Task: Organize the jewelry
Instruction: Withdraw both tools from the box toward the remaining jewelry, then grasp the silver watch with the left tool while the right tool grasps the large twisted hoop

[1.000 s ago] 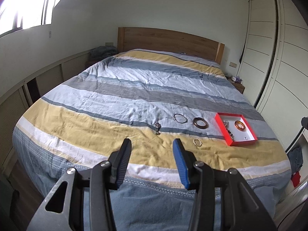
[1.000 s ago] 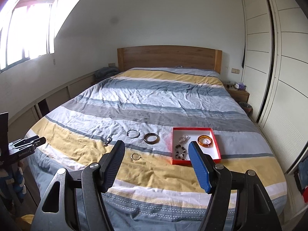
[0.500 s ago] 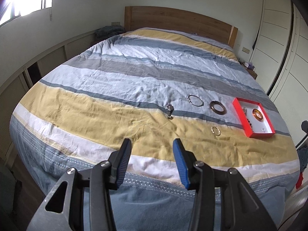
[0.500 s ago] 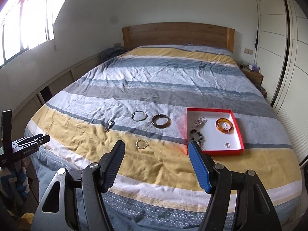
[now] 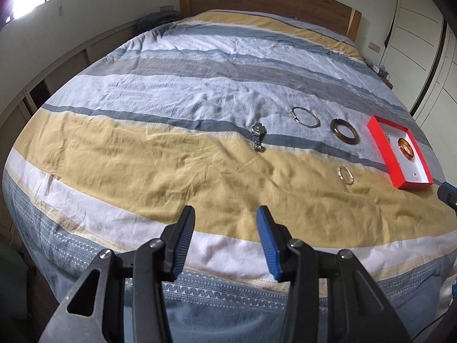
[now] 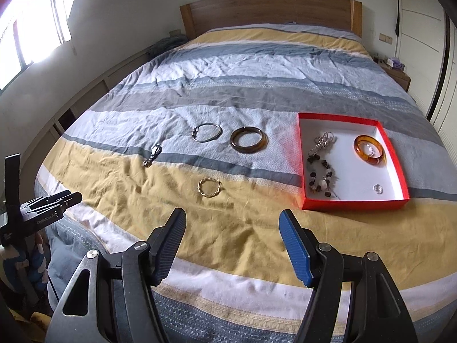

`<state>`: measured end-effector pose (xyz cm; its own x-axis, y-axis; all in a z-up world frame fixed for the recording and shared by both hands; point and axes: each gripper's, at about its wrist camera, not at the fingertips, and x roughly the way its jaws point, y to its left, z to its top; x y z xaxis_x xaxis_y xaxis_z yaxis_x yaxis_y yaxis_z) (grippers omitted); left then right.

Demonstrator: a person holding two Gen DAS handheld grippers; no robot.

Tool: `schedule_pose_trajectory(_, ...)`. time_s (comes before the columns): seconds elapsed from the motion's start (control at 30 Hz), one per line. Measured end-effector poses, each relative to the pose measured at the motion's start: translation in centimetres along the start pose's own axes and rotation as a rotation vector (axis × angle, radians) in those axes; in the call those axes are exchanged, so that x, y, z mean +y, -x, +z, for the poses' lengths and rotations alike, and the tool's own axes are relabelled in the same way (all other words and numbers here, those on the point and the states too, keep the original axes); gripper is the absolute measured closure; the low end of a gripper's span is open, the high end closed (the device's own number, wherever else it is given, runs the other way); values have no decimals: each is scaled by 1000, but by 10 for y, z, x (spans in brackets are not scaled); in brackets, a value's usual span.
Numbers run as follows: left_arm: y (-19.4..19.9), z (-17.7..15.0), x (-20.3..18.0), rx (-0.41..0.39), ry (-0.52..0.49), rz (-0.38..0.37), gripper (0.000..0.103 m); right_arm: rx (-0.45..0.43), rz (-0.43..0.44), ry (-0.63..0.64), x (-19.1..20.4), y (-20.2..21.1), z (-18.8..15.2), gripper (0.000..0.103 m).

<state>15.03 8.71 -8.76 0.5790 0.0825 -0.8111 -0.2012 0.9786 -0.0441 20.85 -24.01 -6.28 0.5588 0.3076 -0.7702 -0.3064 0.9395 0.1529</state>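
Two empty sets of tongs hover over jewelry laid out on a striped bed.

The left tongs (image 5: 225,243) and right tongs (image 6: 232,247) are both released, holding nothing. A gold ring (image 6: 209,187), a silver bangle (image 6: 207,132), a brown bangle (image 6: 248,143) and a watch (image 6: 152,155) lie well apart on the bedspread (image 6: 257,223), probably so that each can be gripped alone; the red tray (image 6: 354,201) beside them already holds several pieces.

A striped duvet (image 6: 257,91) is spread over the bed, backed by a wooden headboard (image 6: 271,8). A window (image 6: 31,28) is seen left, wardrobe doors (image 6: 420,28) right.
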Motion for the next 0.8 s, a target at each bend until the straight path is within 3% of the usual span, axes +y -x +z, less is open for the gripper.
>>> schedule_pose_trajectory(0.47,-82,44,-16,64,-4,-45,60,131,98,77,23,-109,22,36)
schedule_pose_trajectory(0.8,-144,89,-37,53,-26,-81,60,175,141,89,27,-170,31,36)
